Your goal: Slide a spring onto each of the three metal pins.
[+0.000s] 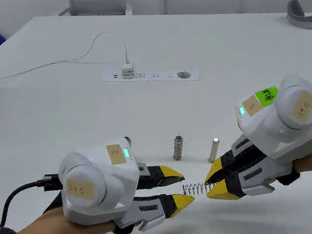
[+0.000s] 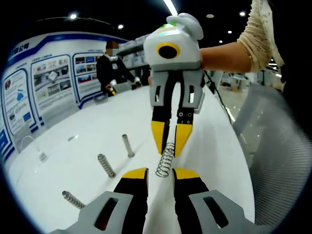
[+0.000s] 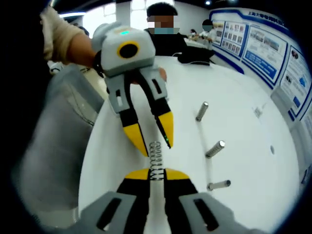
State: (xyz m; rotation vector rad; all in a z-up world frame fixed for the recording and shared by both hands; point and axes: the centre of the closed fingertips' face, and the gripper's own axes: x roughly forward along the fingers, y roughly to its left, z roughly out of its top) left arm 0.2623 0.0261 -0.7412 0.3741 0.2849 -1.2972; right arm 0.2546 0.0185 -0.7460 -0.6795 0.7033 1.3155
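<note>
A loose spring (image 1: 196,188) hangs level just above the white table (image 1: 56,108), and my right gripper (image 1: 215,183) is shut on its right end. My left gripper (image 1: 180,187) is open, its yellow fingertips on either side of the spring's free end. In the left gripper view the spring (image 2: 165,160) runs from the right gripper (image 2: 168,140) to my own jaws (image 2: 161,174). A sprung pin (image 1: 177,147) and a bare pin (image 1: 213,150) stand behind; a third pin (image 1: 127,139) is half hidden by the left gripper. The right gripper view has the spring (image 3: 155,160) between my gripper (image 3: 157,174) and the left one (image 3: 155,139).
A white power strip (image 1: 150,76) with a plugged charger and cable lies across the middle of the table. A grey curved object (image 1: 304,14) sits at the far right. A chair stands behind the table's far edge. People stand in the background of both gripper views.
</note>
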